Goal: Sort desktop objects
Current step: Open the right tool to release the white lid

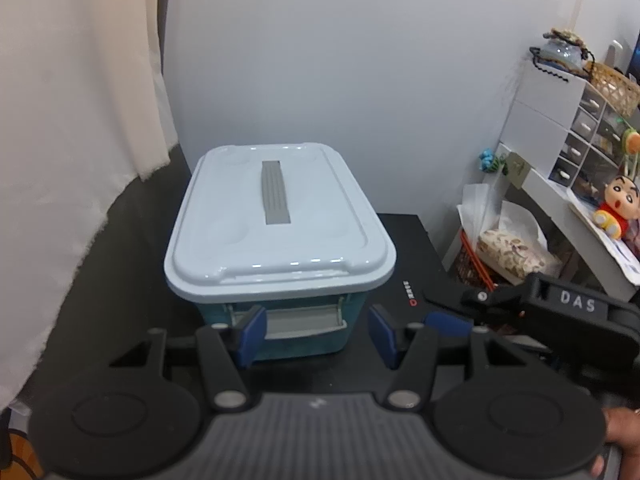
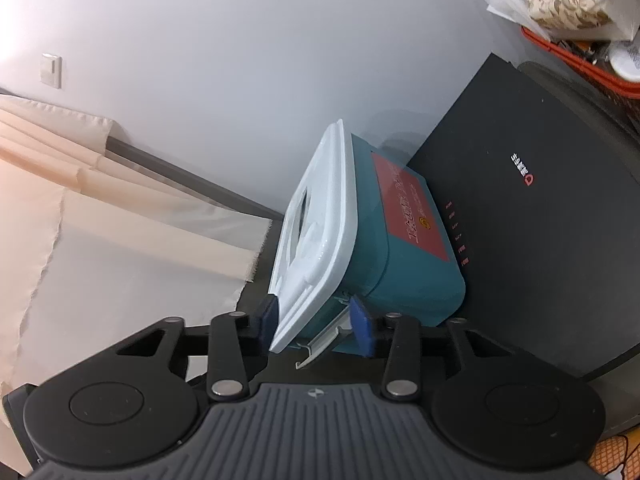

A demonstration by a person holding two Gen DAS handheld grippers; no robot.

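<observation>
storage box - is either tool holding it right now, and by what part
Nothing is held. The left tool stands open in front of the storage box, near its front latch. The right tool straddles the lid's corner, pads not pressing.

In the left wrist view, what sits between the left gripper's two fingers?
The near end of the storage box with its grey latch sits between the left gripper fingers; the pads don't touch it.
</observation>
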